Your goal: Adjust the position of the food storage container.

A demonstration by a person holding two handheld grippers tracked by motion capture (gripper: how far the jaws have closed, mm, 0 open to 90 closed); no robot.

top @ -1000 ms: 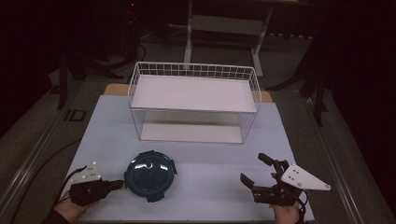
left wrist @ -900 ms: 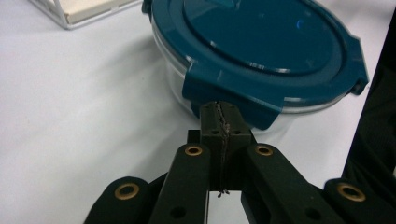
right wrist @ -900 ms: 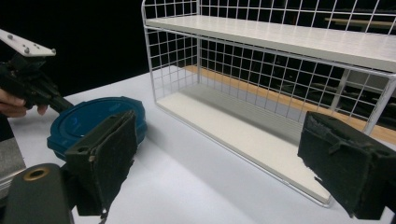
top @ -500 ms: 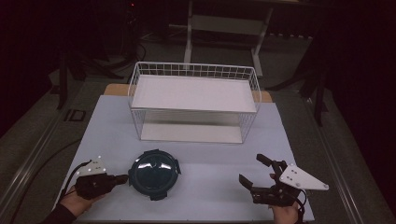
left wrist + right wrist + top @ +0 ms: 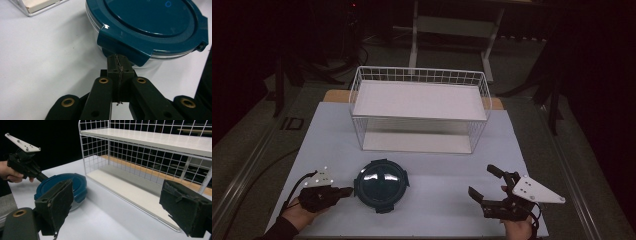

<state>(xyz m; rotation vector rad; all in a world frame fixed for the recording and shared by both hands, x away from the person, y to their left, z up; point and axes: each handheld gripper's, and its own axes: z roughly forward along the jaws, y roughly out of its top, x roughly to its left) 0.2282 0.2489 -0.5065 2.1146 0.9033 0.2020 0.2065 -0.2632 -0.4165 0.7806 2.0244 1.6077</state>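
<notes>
The left gripper [image 5: 343,191] has its fingers pressed together at a latch tab of the round teal container [image 5: 381,184], which sits on the white surface [image 5: 437,165] before the wire rack [image 5: 419,107]. The right gripper [image 5: 484,184] hovers well apart, fingers spread wide.

One lidded round container [image 5: 381,185], one wire shelf rack [image 5: 419,110], two claws.

The high view is dim, its surround falling to near black, while the white table [image 5: 422,210] takes soft overhead light. A pale glare patch sits on the blue lid [image 5: 381,185]. In the left gripper view the lid is sharp, with a small glint. The right gripper view's near jaws are blurred.
</notes>
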